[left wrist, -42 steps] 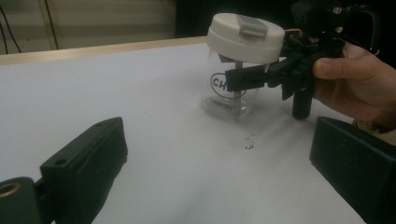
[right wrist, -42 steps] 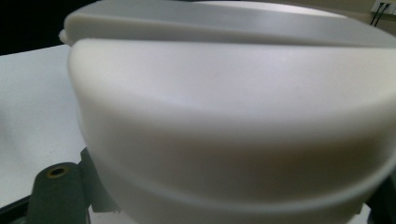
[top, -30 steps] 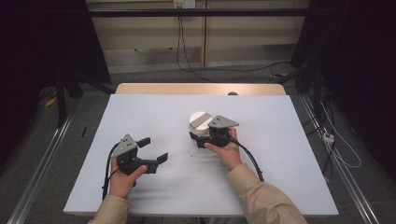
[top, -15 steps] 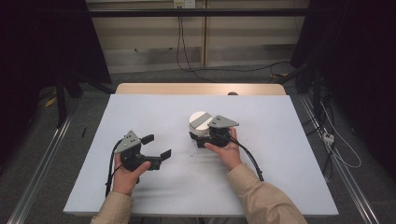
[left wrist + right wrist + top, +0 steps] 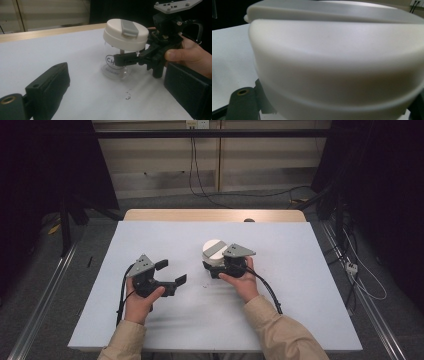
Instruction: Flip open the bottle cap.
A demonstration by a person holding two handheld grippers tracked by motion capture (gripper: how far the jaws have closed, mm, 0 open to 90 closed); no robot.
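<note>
I grip a clear glass jar [image 5: 116,67] with my right gripper [image 5: 125,60]; its black jaws are clamped on the see-through body just under the lid [image 5: 125,34]. The lid is a thick, smooth, off-white plastic disc with rounded edges and a flat grey tab across its top, and it is wider than the glass beneath it. Dark printed lettering runs round the glass wall. The jar stands near the middle of the pale, matte worktop [image 5: 300,250], a little toward the far edge, with its base on the surface. My left gripper [image 5: 170,272] hangs released, its two blocky black jaws spread wide with nothing between them, over the worktop nearer the left edge and well apart from the jar. Its jaws point toward the jar.
</note>
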